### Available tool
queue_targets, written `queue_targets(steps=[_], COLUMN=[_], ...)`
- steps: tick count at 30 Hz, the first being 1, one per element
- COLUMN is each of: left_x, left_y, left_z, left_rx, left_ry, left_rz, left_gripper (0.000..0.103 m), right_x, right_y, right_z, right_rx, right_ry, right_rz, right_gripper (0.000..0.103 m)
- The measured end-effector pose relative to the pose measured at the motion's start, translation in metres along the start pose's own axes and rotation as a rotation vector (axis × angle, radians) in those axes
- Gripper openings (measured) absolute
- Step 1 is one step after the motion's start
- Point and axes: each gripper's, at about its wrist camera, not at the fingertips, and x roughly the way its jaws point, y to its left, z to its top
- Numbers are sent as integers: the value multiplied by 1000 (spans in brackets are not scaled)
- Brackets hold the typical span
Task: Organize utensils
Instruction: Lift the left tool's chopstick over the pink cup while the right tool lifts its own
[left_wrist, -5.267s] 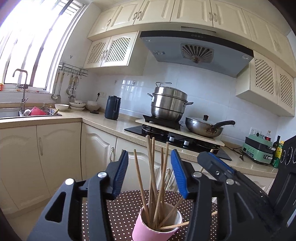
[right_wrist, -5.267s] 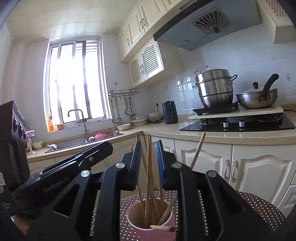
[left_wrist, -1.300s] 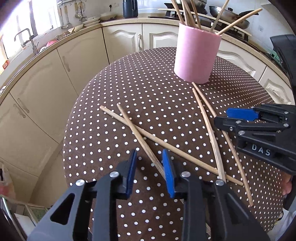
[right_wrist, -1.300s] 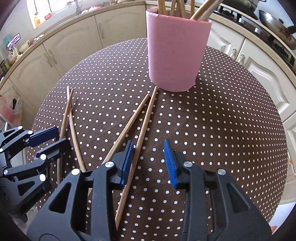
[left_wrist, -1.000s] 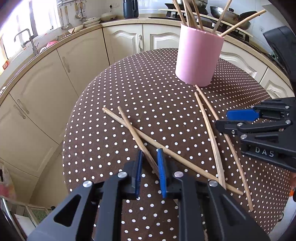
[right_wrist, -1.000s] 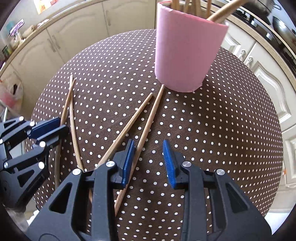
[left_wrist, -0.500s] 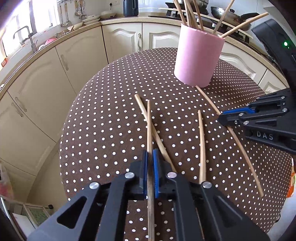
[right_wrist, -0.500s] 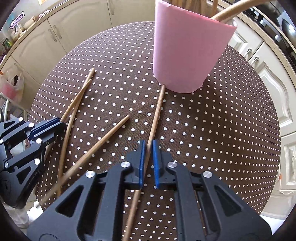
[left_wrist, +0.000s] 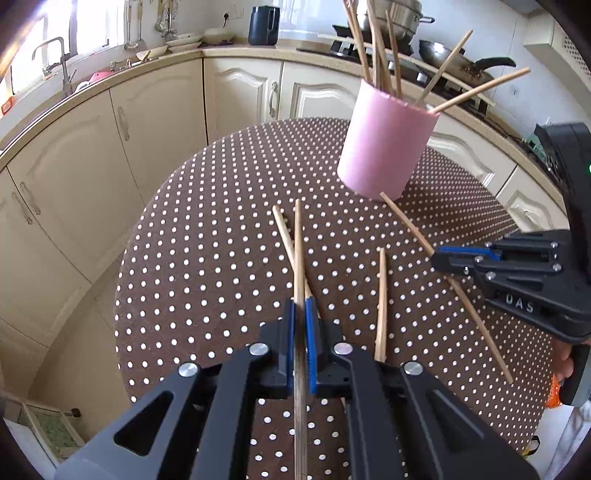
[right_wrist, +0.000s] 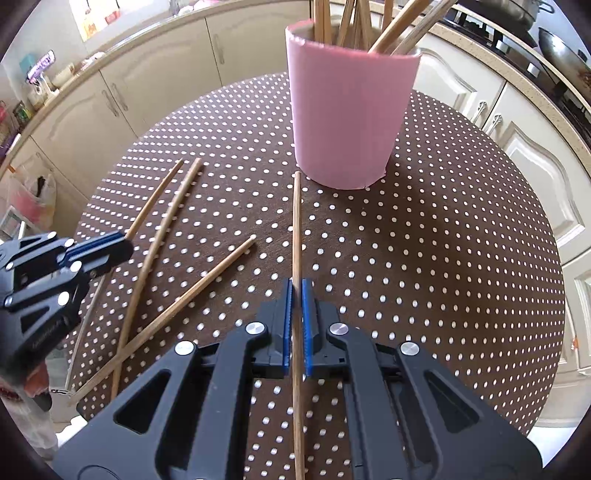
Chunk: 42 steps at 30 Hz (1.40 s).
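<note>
One round dotted table carries a pink cup with upright chopsticks. Nearer than the cup, the left gripper pinches one chopstick; the right gripper pinches another chopstick, its tip beside the cup's base.

text: "DAS" | on: side of right gripper, left wrist view | other lettering: too blurred to read
</note>
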Motion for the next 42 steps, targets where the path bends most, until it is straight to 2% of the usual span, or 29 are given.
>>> queue_targets(steps=[4,9,14,20,25,34,42], left_x=[-21,-40,-59,-78,-87,-101,-104], left_y=[-7,-12,-24,-35,-43,-52,-58], left_z=[3,9,16,30,36,53,82], left_rx=[26,33,56,65,75,67,51], left_ry=[-96,-174,-277,-384,-447,-590,-727], left_rz=[-35,-82,-125,-214,-265,-318,-348], left_gripper=[6,6,6,6,6,6,6], right_x=[-26,-57,-89,-122,-137,-158,-179], right_y=[-8,-17,-26,-28,-26,-26,-25], right_z=[-15,-31,-42,-39,-37,-26,-8], right_rx=[53,113,177,223,238,251,230], right_ry=[-104,-236,-369,-523,-606,-757,-946], right_rz=[44,98,95,117,131,170,155], right_gripper=[5,5,5,5,5,5,5])
